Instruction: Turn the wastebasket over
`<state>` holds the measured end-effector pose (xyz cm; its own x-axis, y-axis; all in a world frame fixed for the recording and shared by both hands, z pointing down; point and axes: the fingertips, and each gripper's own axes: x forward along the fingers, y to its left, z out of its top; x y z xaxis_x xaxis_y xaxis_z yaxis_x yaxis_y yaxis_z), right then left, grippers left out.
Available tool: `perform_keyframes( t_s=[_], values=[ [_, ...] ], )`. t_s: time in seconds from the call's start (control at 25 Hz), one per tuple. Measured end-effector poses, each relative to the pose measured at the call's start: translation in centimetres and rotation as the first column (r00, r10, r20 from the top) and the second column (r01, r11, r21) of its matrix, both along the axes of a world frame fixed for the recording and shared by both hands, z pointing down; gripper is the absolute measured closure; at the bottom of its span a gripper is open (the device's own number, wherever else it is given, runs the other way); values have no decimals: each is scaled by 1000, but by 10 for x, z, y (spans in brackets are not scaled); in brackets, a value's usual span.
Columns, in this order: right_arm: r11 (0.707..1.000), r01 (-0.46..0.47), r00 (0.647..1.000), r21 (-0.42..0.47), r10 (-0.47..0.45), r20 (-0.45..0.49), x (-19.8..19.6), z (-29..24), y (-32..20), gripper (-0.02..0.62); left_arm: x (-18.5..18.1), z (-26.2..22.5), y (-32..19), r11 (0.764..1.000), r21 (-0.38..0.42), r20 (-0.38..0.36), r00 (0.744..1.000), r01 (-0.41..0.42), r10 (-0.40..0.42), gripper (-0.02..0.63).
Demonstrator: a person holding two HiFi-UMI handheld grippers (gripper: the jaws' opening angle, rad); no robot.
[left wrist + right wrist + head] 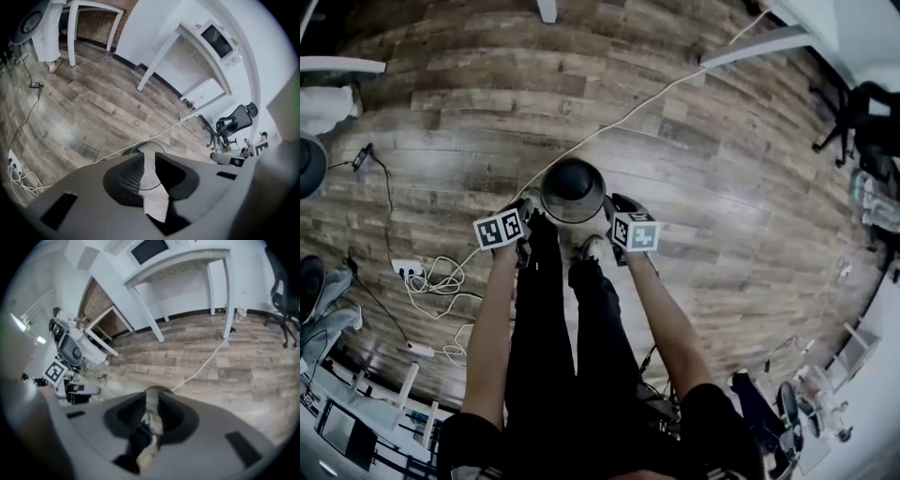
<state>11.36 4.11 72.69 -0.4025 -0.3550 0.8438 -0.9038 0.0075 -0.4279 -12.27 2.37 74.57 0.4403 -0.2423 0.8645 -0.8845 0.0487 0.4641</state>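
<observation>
The wastebasket (573,190) is round, with a shiny grey wall and a dark top face, and it stands on the wooden floor just ahead of the person's feet. My left gripper (522,217) hangs close by its left side and my right gripper (616,223) close by its right side. Neither touches it. In the left gripper view the jaws (149,165) stand apart, with only the wastebasket's rim (143,146) and floor showing past them. The right gripper's jaws (153,409) are also apart and hold nothing; the rim (157,390) shows beyond them.
A white cable (630,111) runs across the floor past the basket. A power strip with coiled cords (416,274) lies at the left. White table legs (757,45) and a black office chair (861,120) stand at the far right. The person's legs in black trousers (551,328) are right behind the basket.
</observation>
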Motion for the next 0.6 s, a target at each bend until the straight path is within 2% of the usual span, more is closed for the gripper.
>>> perform_keyframes(
  t_s=[0.12, 0.24, 0.32, 0.44, 0.6],
  values=[
    [998, -11, 1000, 58, 10, 16, 8, -75, 2, 499, 8, -88, 1, 995, 97, -7, 1000, 29, -29, 560],
    [987, 6, 1000, 159, -9, 20, 10, -161, -2, 499, 17, -186, 2, 966, 256, -16, 999, 32, -29, 571],
    [971, 23, 1000, 240, -27, 14, 12, -208, -7, 500, 22, -253, 0, 924, 382, 0, 1000, 11, -11, 571],
    [935, 42, 999, 352, -46, 2, 9, -271, -19, 499, 20, -345, -4, 839, 543, 50, 999, -24, -4, 571],
    [894, 40, 997, 446, -67, 46, -5, -352, -20, 504, 19, -447, 2, 729, 680, 115, 993, -78, -1, 571]
  ],
)
